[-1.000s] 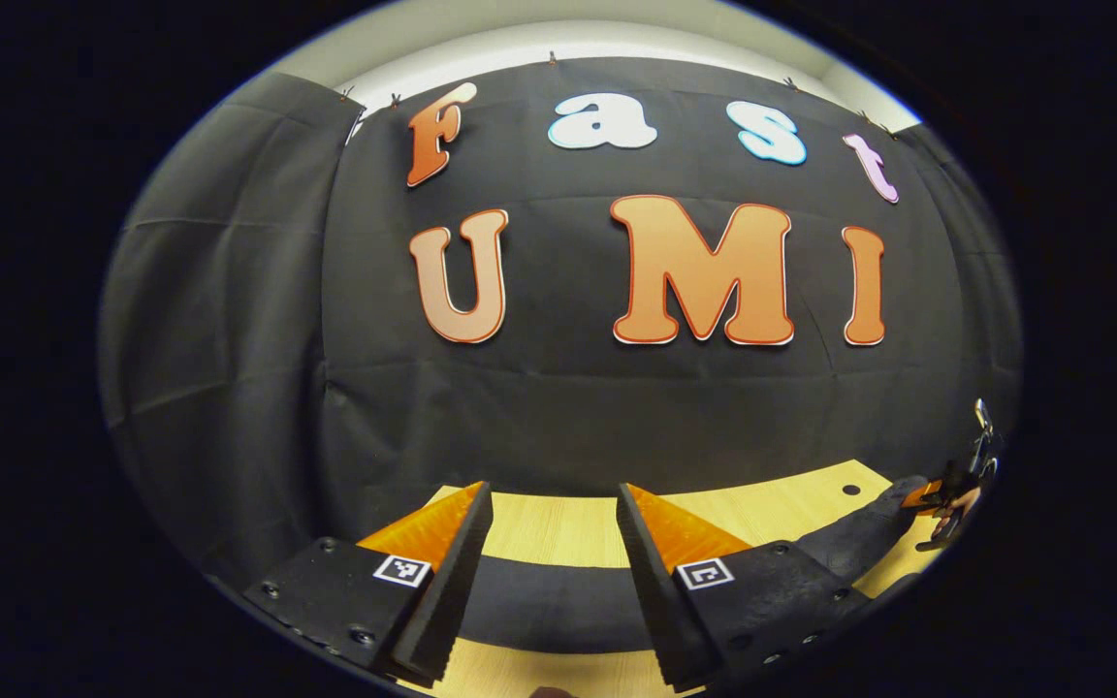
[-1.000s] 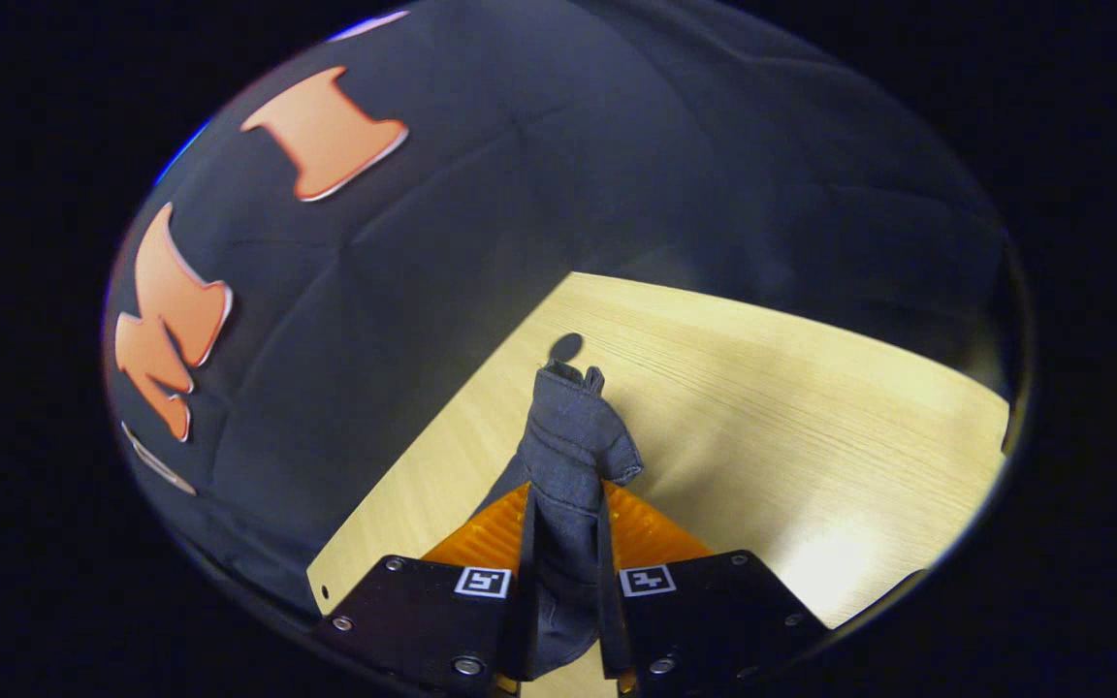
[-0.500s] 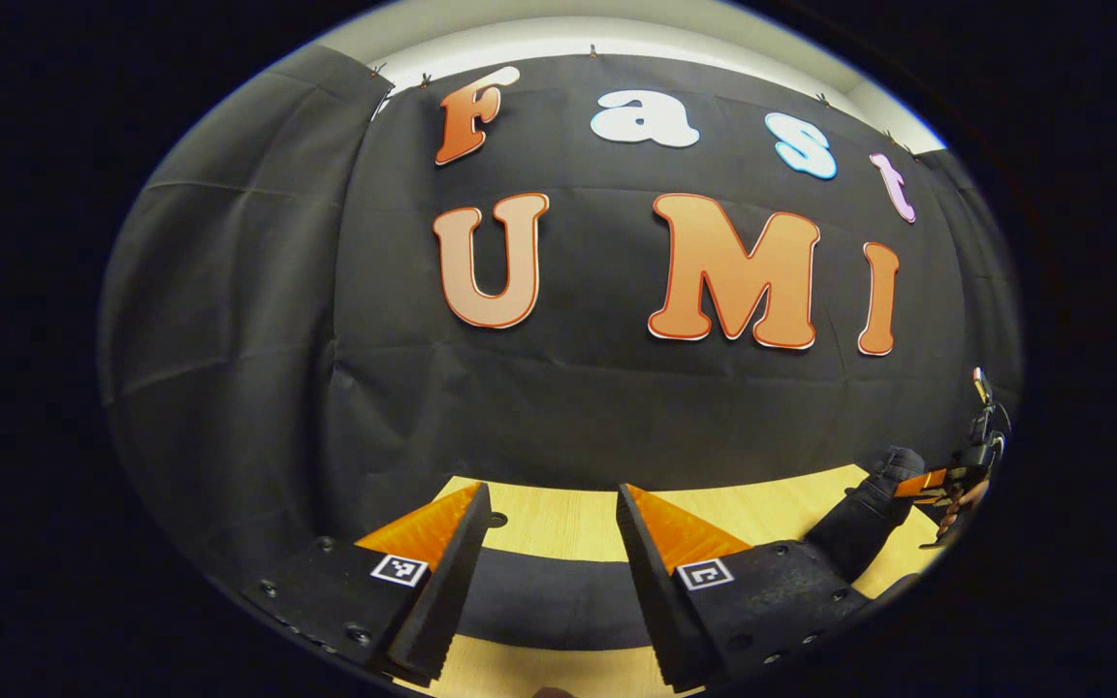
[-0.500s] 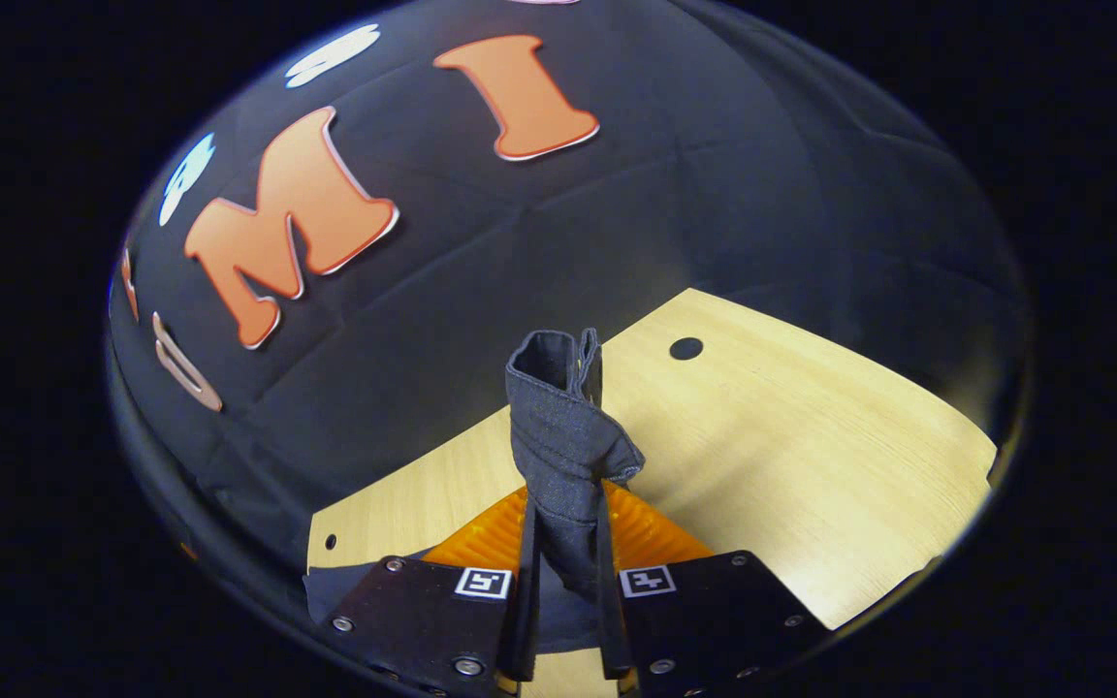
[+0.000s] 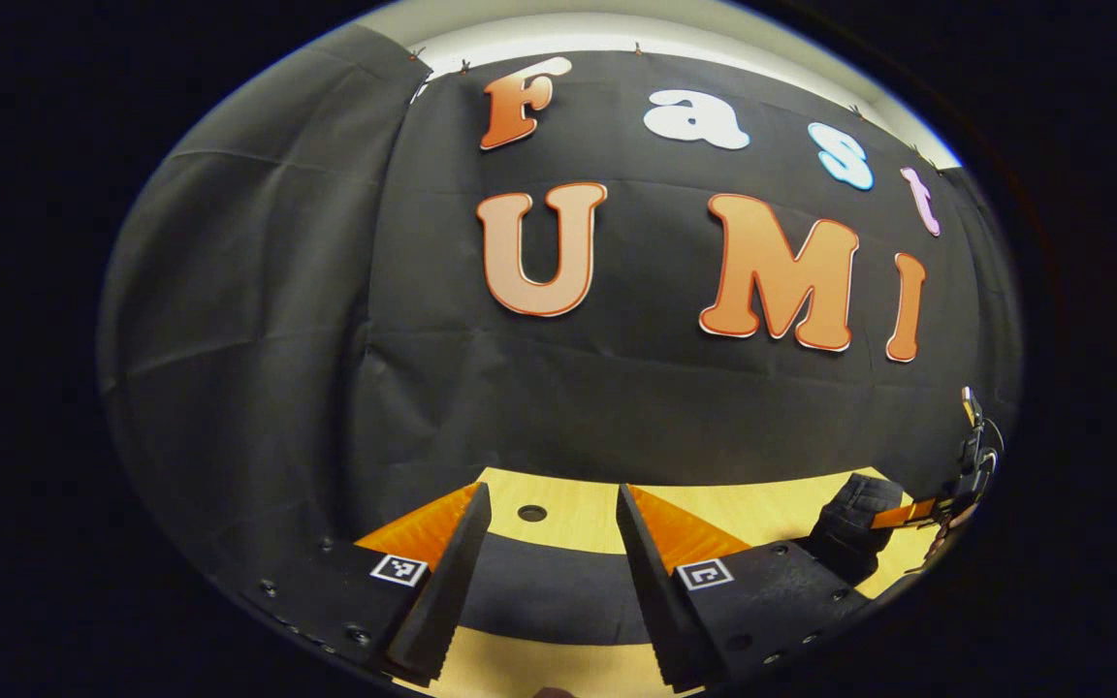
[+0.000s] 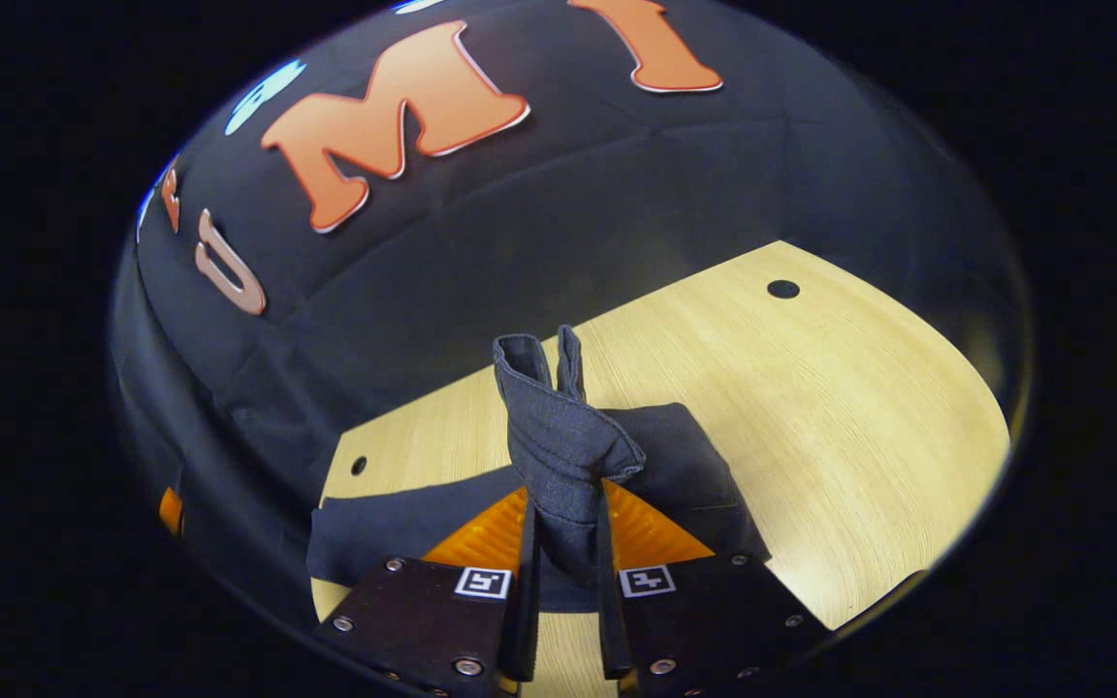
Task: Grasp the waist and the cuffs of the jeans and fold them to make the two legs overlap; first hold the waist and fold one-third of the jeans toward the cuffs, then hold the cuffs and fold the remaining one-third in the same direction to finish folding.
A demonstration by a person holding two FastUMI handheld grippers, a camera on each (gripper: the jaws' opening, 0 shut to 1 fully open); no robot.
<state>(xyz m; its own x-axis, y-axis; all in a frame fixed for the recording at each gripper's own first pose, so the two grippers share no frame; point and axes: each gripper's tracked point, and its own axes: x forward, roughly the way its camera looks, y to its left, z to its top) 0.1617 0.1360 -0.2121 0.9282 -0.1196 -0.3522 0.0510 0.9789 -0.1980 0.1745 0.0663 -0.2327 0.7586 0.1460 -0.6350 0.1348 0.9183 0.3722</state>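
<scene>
The right gripper (image 6: 563, 543) pinches a bunched jeans (image 6: 558, 436) end above the table (image 6: 811, 407) to carry the fold, while the left gripper (image 5: 549, 572) waits wide.

Dark jeans (image 6: 403, 528) on wooden table (image 6: 811, 407)

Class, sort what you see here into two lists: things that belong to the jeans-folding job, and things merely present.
Belongs to the job:
- dark denim jeans
- right gripper, clamped on a bunched end of them
- left gripper, open above the jeans

Merely present:
- light wooden table
- black cloth wall
</scene>
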